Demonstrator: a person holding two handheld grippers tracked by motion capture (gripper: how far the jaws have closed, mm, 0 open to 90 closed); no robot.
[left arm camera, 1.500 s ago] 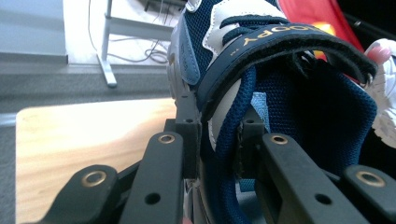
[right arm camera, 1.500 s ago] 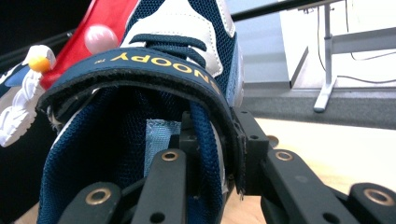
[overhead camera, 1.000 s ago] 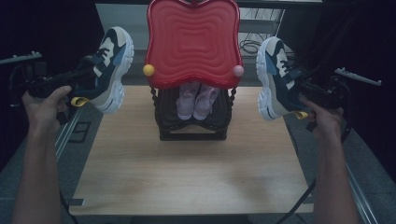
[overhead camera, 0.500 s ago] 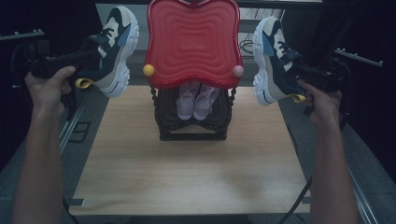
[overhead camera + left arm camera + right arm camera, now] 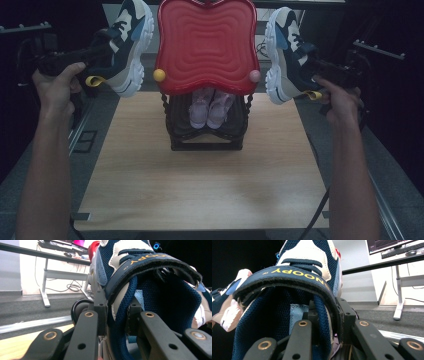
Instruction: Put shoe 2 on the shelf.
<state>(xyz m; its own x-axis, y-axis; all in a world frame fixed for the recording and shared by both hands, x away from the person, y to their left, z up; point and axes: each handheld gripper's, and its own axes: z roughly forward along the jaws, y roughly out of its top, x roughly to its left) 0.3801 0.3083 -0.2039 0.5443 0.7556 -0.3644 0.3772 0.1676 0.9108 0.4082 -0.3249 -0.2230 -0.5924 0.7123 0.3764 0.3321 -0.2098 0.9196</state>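
left gripper [image 5: 97, 50] | clamps sneaker [image 5: 127, 47] collar | held above table [image 5: 150, 190]

High cam looks down on table [image 5: 200, 200]; gripper cams close-up, share sneakers.

Your high view is dim, its edges sinking into black, with the tabletop [image 5: 200, 190] evenly lit and soft glare on the red panel [image 5: 207, 45]. Your gripper views blur up close; bright backgrounds wash out.
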